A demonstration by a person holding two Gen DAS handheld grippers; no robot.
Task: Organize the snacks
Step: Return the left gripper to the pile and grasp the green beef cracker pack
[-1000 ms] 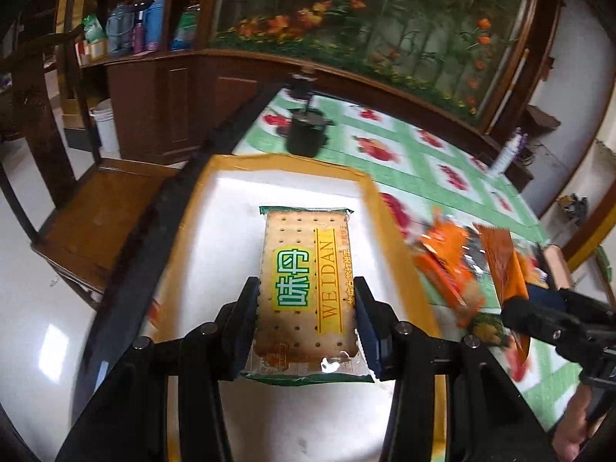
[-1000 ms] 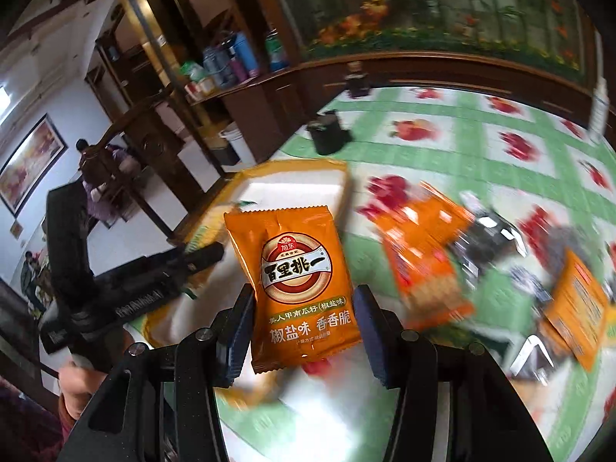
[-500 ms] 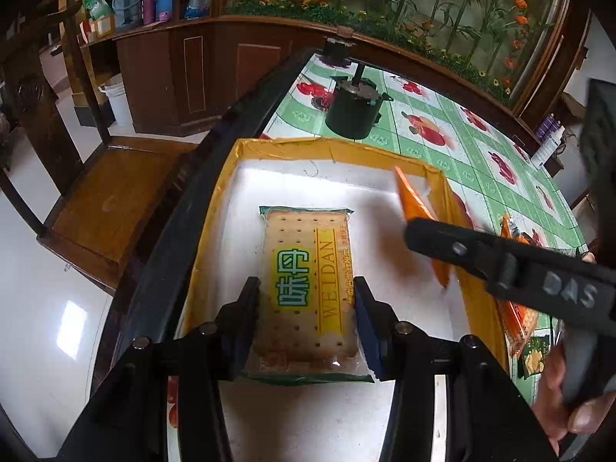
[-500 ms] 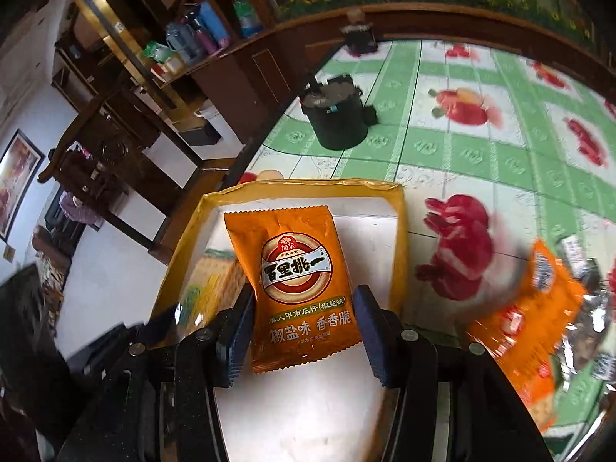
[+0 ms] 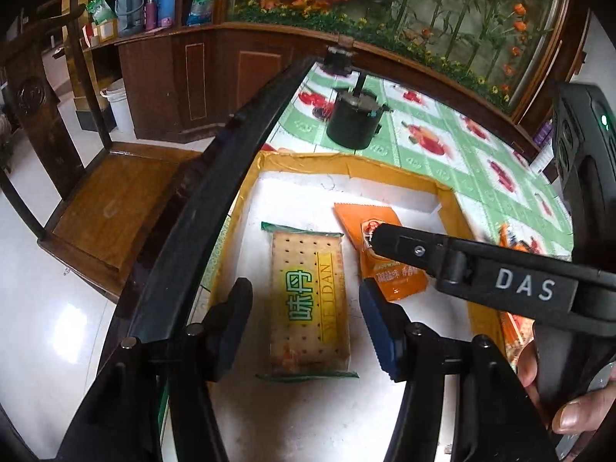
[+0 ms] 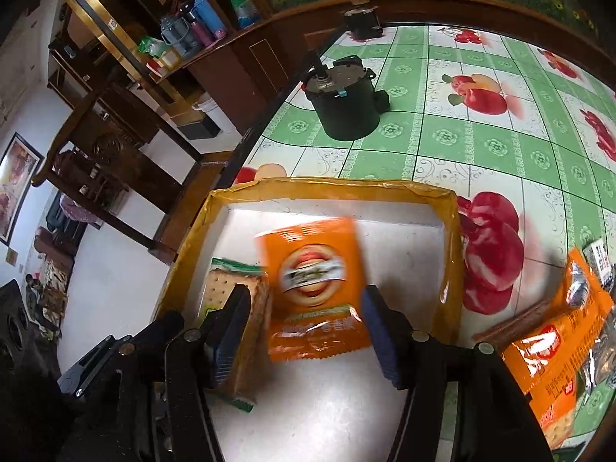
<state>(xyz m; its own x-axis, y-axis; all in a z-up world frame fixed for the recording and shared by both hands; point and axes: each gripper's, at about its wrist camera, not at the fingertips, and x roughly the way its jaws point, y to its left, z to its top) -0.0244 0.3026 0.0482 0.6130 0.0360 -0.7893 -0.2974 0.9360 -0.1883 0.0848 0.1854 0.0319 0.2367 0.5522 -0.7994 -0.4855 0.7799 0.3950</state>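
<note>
A shallow box [image 5: 385, 171] with yellow-taped walls and a white floor sits at the table's left edge. In it lies a green-edged WEIDAN cracker pack [image 5: 308, 296]. My left gripper [image 5: 304, 319] is open, its pads apart from the pack's sides. An orange snack packet [image 5: 389, 254] lies to the right of the crackers. My right gripper [image 6: 302, 331] is open just above the box; the orange packet [image 6: 315, 288] looks blurred between its spread fingers, partly over the cracker pack [image 6: 231, 292]. The box wall [image 6: 331, 186] shows beyond.
A black pot [image 6: 344, 104] stands on the green fruit-print tablecloth [image 6: 481, 142] behind the box. Several orange and silver snack packets [image 6: 554, 350] lie to the right of the box. A wooden chair [image 5: 104, 211] stands left of the table edge.
Both grippers have opened. The cracker pack and the orange packet have left the fingers and now sit in the box. My right gripper came over the box from the right.
</note>
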